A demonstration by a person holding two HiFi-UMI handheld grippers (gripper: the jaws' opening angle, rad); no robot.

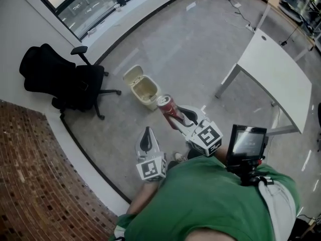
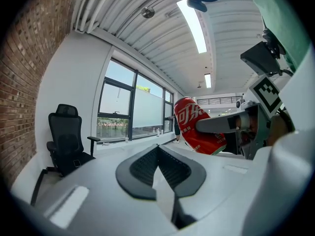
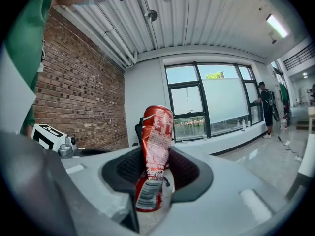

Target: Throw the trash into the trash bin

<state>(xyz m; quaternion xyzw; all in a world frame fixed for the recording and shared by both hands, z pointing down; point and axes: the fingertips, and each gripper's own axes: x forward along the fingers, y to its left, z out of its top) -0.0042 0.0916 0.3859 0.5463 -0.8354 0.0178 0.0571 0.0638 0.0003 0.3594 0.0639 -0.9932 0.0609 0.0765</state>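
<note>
A dented red soda can (image 1: pixel 168 109) is held upright in my right gripper (image 1: pixel 178 115), whose jaws press on its sides; in the right gripper view the can (image 3: pixel 155 156) fills the gap between the pads. From the left gripper view the same can (image 2: pixel 199 127) shows to the right, clamped by the right gripper. My left gripper (image 1: pixel 147 139) is shut with nothing in it, its pads (image 2: pixel 158 165) meeting at the tips. A small cream trash bin (image 1: pixel 144 90) with its lid flipped open stands on the floor just beyond the can.
A black office chair (image 1: pixel 65 79) stands left of the bin by the window wall. A white table (image 1: pixel 273 79) is at the right. A brick wall (image 1: pixel 35 185) runs along the left. A person stands by the far windows (image 3: pixel 266 107).
</note>
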